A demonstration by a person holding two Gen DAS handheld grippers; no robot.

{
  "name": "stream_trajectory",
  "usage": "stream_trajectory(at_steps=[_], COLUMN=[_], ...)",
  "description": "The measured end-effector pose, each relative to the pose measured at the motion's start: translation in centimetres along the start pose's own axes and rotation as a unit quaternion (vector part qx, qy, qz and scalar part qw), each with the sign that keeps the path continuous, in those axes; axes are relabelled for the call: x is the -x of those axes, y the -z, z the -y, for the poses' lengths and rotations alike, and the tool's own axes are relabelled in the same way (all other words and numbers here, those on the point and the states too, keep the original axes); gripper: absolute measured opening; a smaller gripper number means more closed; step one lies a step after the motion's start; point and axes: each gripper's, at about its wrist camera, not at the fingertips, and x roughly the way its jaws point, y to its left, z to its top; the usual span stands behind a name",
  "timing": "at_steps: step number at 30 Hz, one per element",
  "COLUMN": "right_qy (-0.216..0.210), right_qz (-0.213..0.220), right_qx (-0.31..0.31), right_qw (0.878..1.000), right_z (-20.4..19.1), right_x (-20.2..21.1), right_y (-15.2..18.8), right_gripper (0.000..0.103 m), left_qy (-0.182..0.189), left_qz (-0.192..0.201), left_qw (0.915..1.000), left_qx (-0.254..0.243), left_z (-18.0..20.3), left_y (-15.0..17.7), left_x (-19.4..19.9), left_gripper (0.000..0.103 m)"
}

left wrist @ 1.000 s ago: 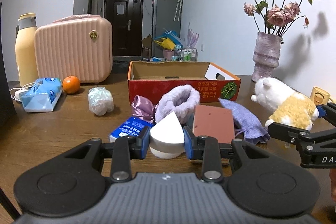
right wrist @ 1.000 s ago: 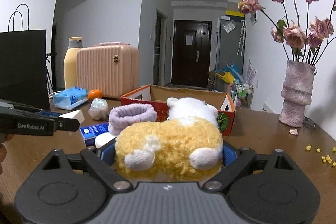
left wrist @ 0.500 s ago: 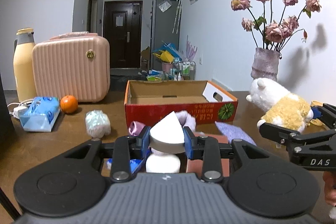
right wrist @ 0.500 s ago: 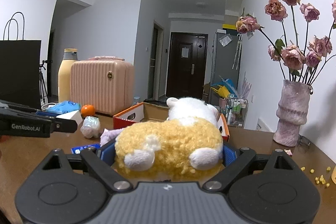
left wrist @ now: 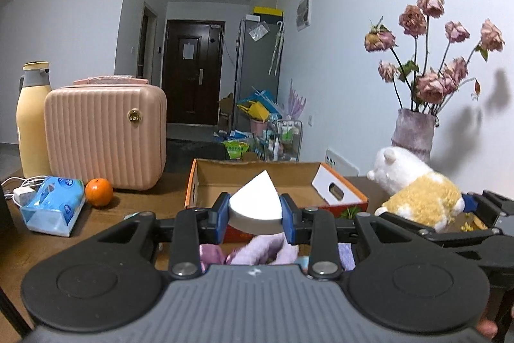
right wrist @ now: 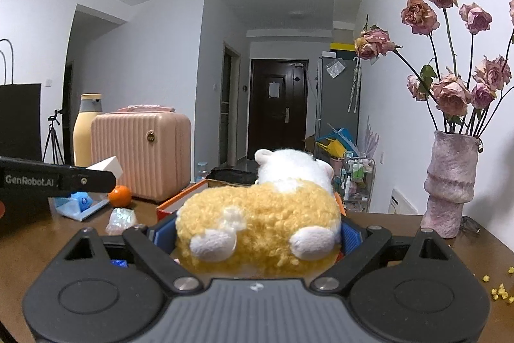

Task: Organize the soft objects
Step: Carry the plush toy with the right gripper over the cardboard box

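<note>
left wrist: claw [left wrist: 256,211] has lifted the sponge [left wrist: 256,204] above the box [left wrist: 276,182].

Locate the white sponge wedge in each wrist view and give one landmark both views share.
Left wrist view: the white sponge wedge sits at centre, clamped in the left gripper, in front of the cardboard box.
Right wrist view: the wedge is at far left, at the tip of the left gripper.
Shared landmark: the pink suitcase.
</note>
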Motion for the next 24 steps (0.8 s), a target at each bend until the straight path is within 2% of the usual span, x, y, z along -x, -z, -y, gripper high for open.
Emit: stream_trajectory(at_steps=[24], right_qy=[-0.002], right_qz=[0.001], right_qx=[-0.010], right_qw=[1.000], right_z=[1.8], right_x=[-8.8], right_y=[-2.3], right_gripper=[0.094], left_qy=[-0.015], left_qz=[-0.003], left_qw=[0.9998], left_qx=[0.016], left_z=[-0.2], left_y=[-2.9], left_x=[-9.1], left_gripper=[0.034])
